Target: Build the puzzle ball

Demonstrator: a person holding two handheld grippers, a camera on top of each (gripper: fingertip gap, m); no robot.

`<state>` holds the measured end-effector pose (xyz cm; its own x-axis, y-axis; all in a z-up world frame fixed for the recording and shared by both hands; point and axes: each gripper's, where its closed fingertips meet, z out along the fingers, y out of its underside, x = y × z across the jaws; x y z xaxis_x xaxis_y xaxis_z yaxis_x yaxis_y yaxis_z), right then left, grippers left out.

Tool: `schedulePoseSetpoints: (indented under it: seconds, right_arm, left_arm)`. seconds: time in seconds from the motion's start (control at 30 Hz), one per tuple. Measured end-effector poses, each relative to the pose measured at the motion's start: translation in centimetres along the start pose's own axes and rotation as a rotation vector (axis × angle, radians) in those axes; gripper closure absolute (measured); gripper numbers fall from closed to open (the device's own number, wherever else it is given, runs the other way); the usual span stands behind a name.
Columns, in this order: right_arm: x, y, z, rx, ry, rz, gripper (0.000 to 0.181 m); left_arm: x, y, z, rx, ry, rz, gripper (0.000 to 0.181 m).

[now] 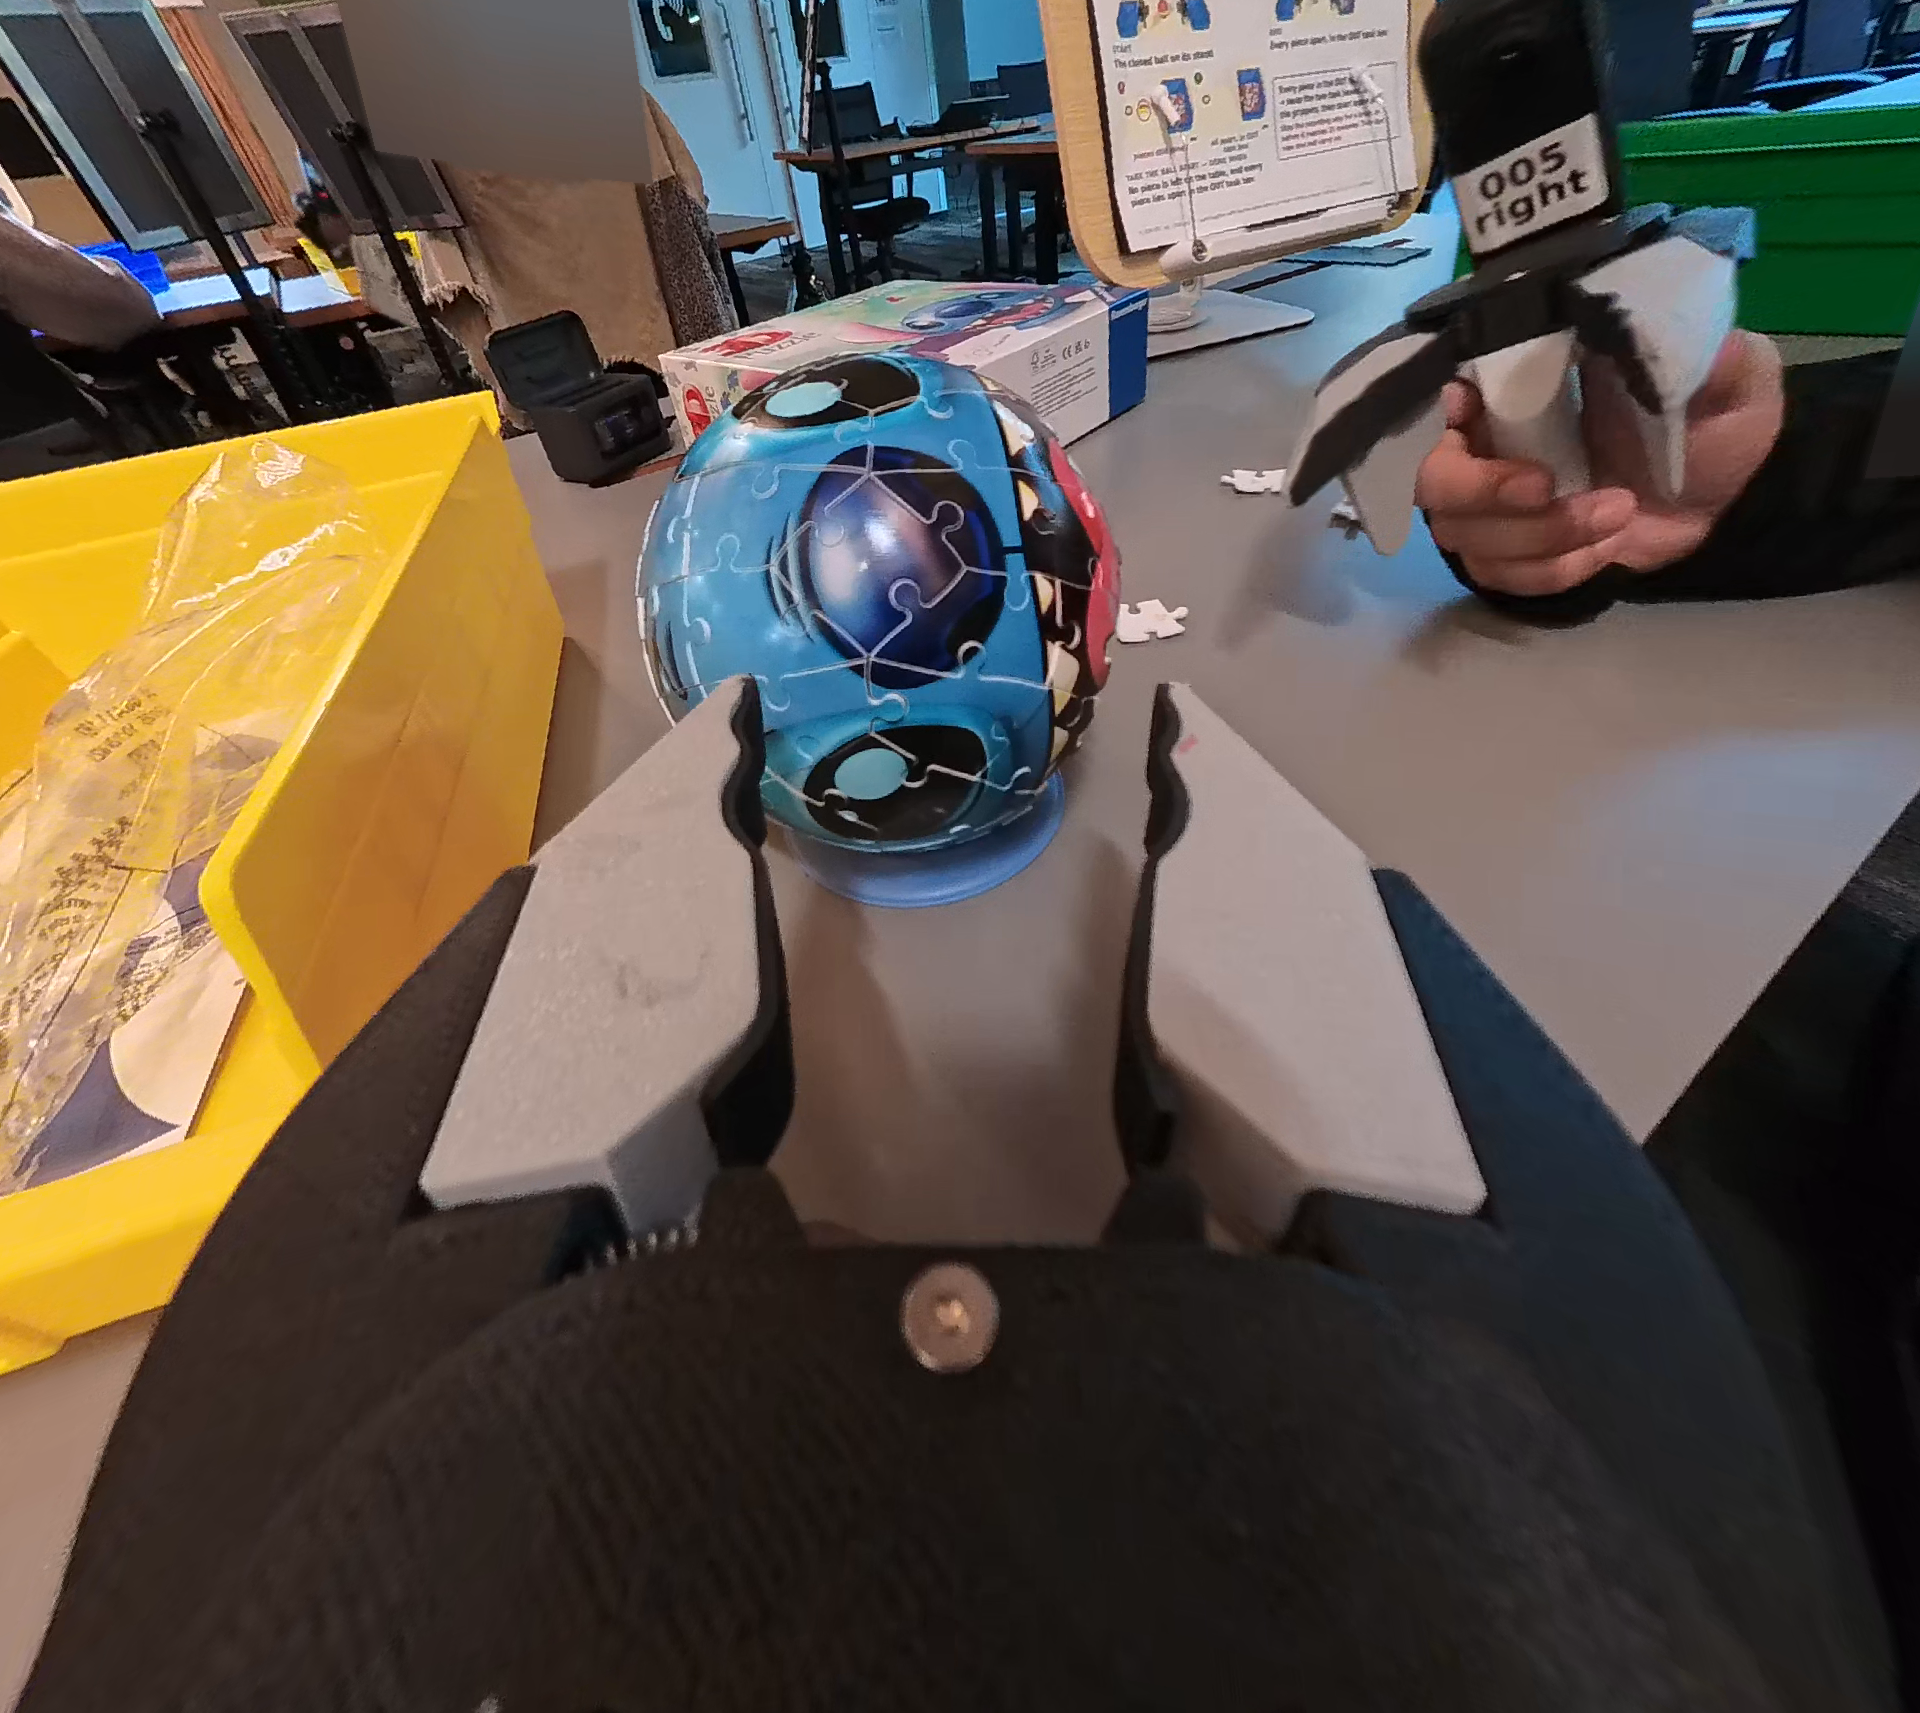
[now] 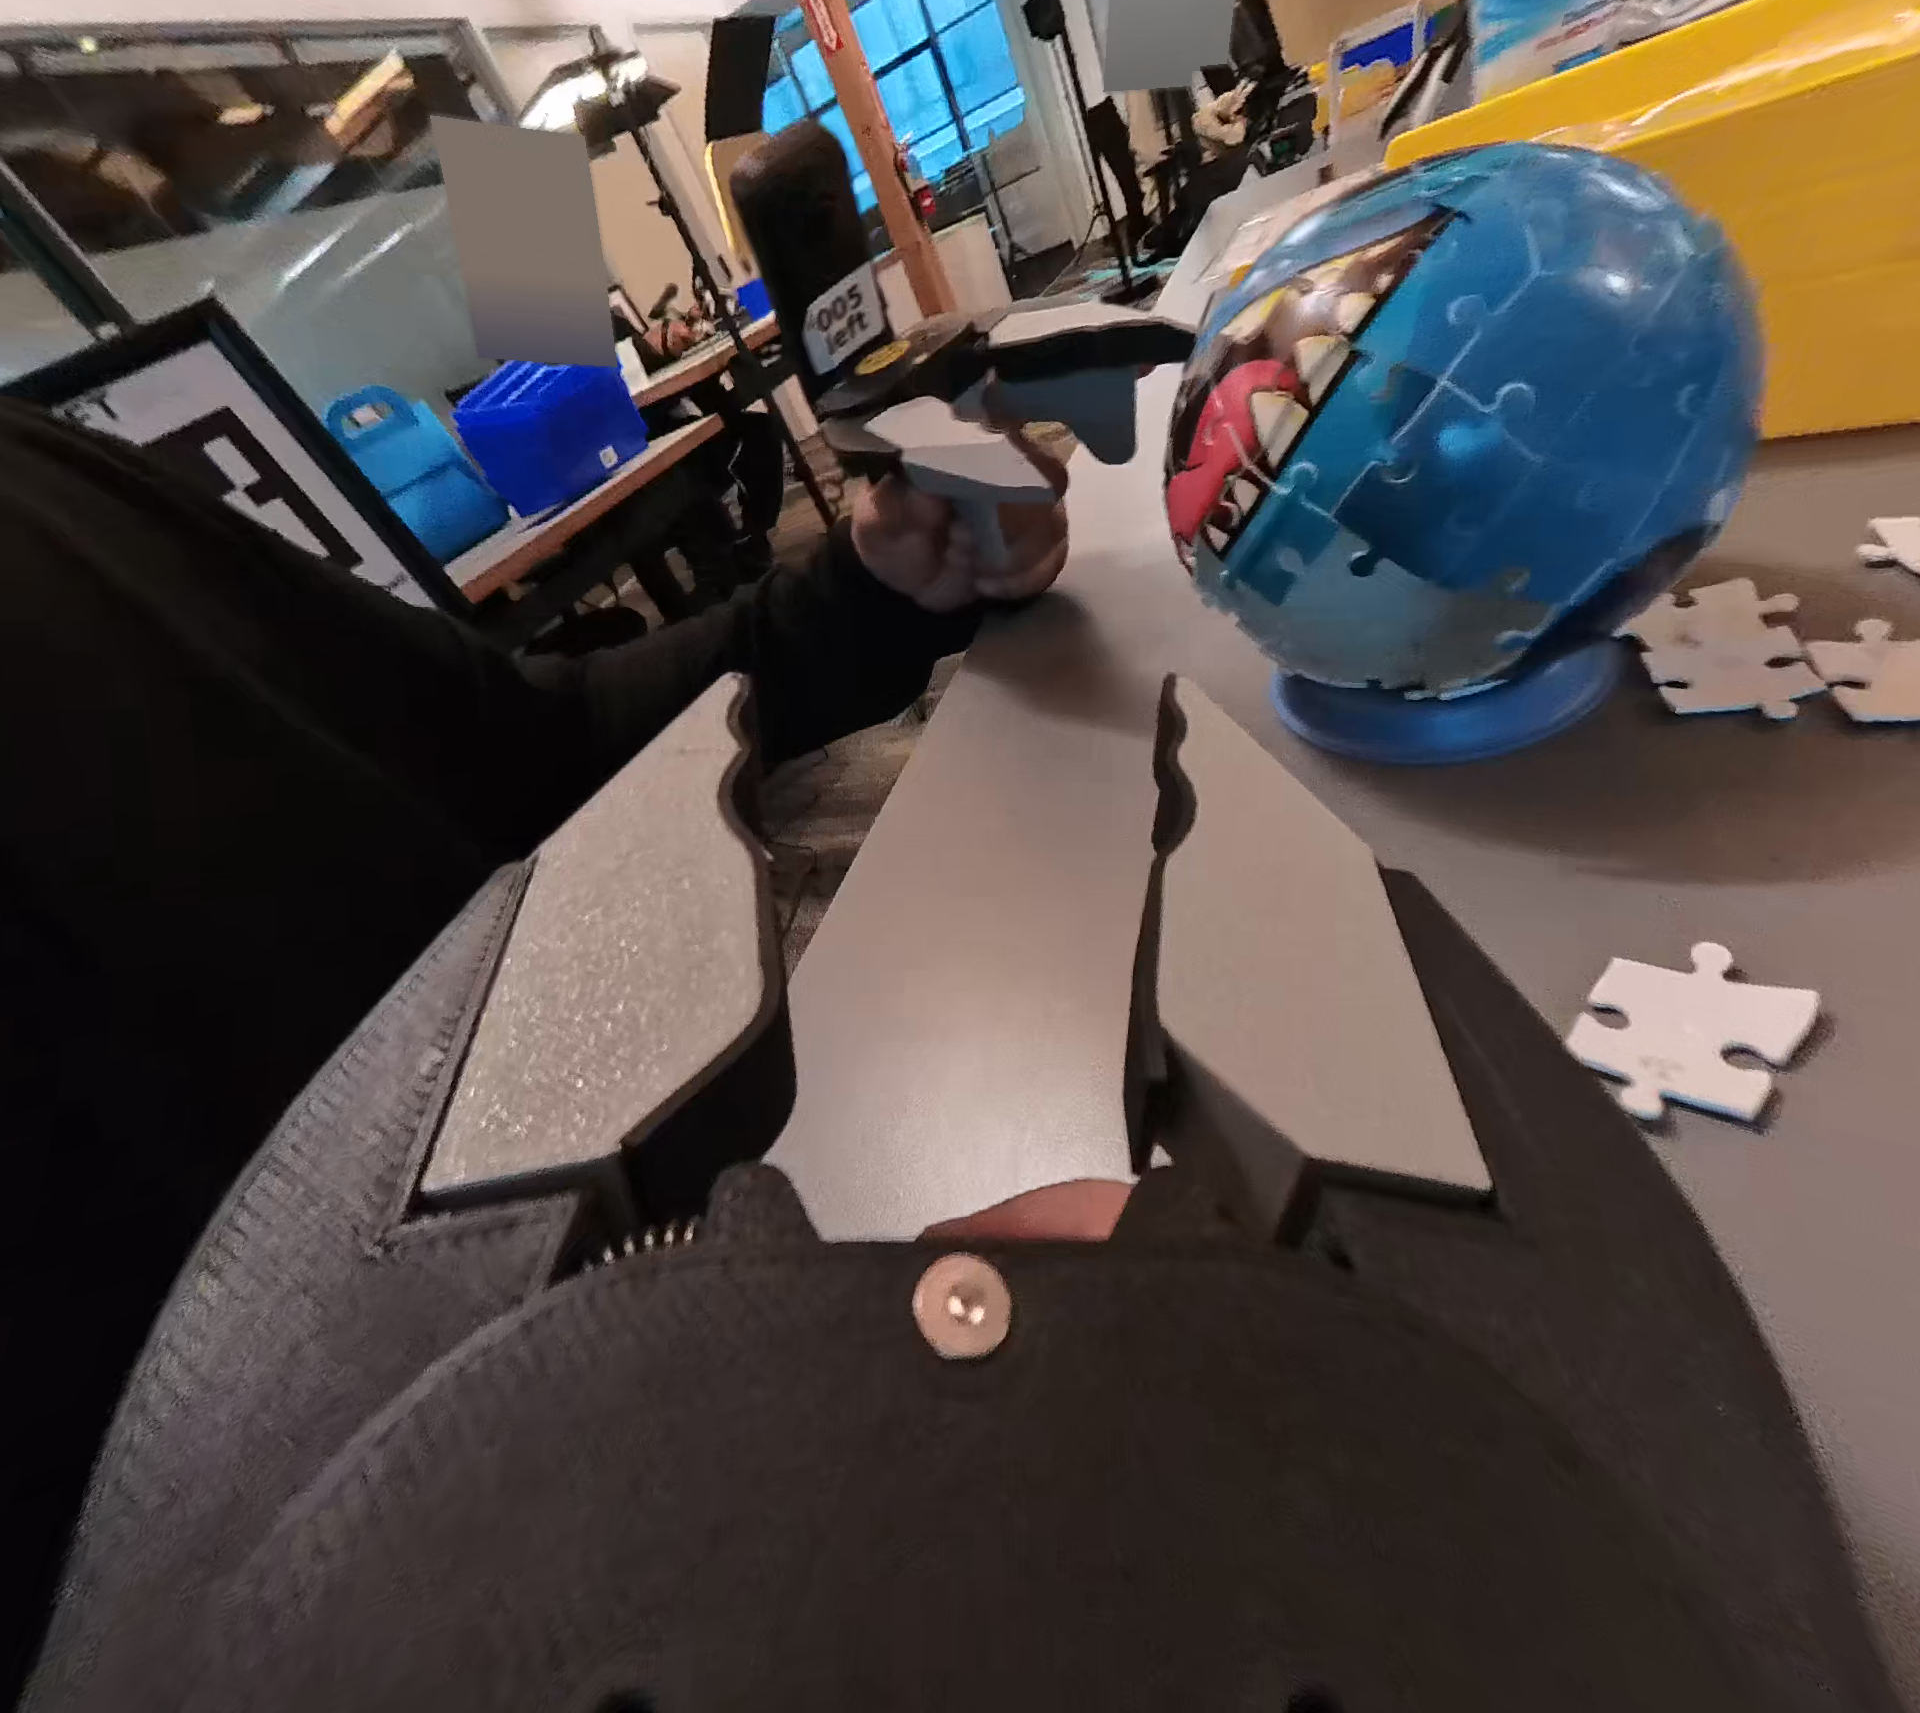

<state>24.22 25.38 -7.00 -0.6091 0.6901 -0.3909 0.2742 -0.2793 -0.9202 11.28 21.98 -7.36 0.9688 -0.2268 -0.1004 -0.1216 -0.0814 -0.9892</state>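
So the puzzle ball (image 1: 878,614) sits dead centre in the left wrist view, parked on its little blue ring stand (image 1: 925,874), which I'd guess is there just to stop a round thing rolling off the grey counter (image 1: 1507,832). The left gripper (image 1: 956,718) has its jaws spread wide with nothing in them, and the ball shows right between the tips, like it's lined up to steady the ball. I can't tell if the left tip is touching the shell or just overlapping it in the shot.

The right gripper (image 2: 956,707) is also open and empty, tilted and pointing at the counter edge, with the ball off to the upper right of its view. Loose pieces (image 2: 1704,1035) lie white-side-up on the counter lower right of that frame, more (image 2: 1725,650) tucked beside the stand. Handy spot, close to where they'll go.

The ball looks like glossy curved plastic, with a blue cartoon print and a red mouth with teeth. A dark seam runs beside the mouth, where the pieces look not quite flush, and the bottom edge near the stand looks ragged, so I'd say it's mostly built but not done.

At the left of the left view there's a yellow plastic bin (image 1: 395,728) with a crinkly clear bag (image 1: 156,676) in it, and the puzzle's cardboard box (image 1: 1039,354) lies behind the ball.
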Motion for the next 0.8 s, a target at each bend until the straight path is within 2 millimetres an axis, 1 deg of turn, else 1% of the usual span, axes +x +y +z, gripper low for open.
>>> schedulePoseSetpoints:
  seconds: [0.2, 0.5, 0.8]
  right_arm:
    - [0.71, -0.82, -0.70, 0.064, -0.003, 0.067, 0.110]
    - [0.20, -0.36, -0.29, 0.029, -0.008, 0.028, 0.111]
    - [0.24, -0.36, -0.30, 0.029, -0.010, 0.036, 0.111]
  left_arm:
    - [0.02, -0.02, -0.02, 0.002, 0.002, -0.002, 0.109]
    - [0.02, 0.07, 0.03, -0.004, 0.003, -0.003, 0.110]
    - [0.03, 0.07, 0.03, -0.005, 0.004, -0.003, 0.110]
